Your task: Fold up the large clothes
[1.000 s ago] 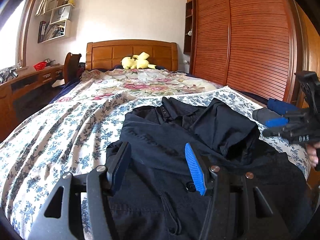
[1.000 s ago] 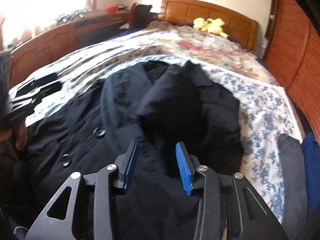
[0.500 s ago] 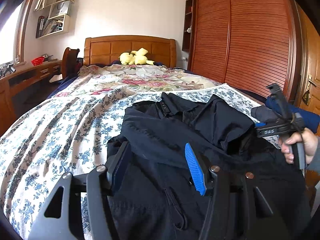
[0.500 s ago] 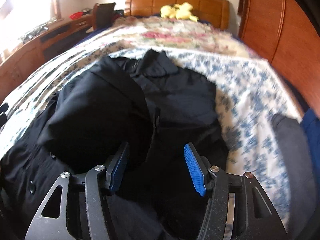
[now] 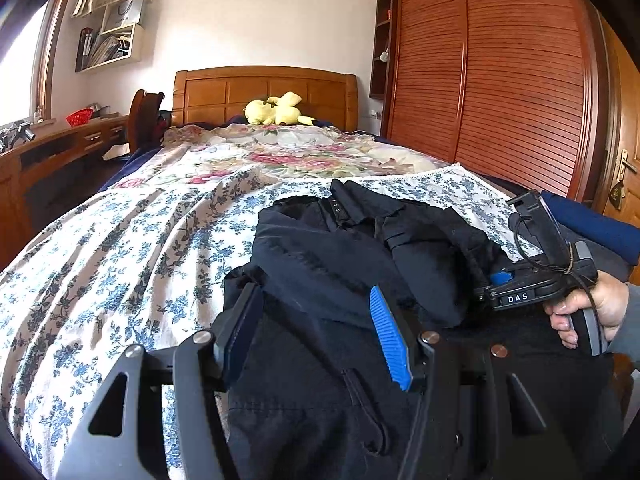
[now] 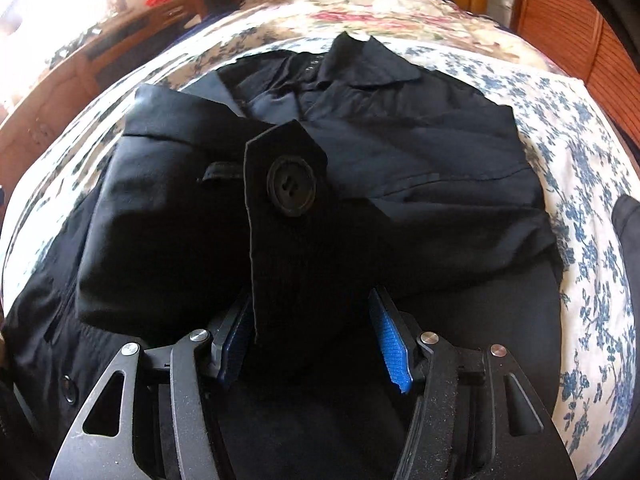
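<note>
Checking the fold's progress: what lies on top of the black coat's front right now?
A folded-in sleeve lies across the black coat, its buttoned cuff tab uppermost. The right gripper straddles the tab's lower end, jaws closing. The coat front beneath is hidden.

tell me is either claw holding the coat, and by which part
Nothing is gripped. The right claw is closing its jaws around the buttoned tab of the coat, pads not pressing; the left claw hangs open over the coat.
</note>
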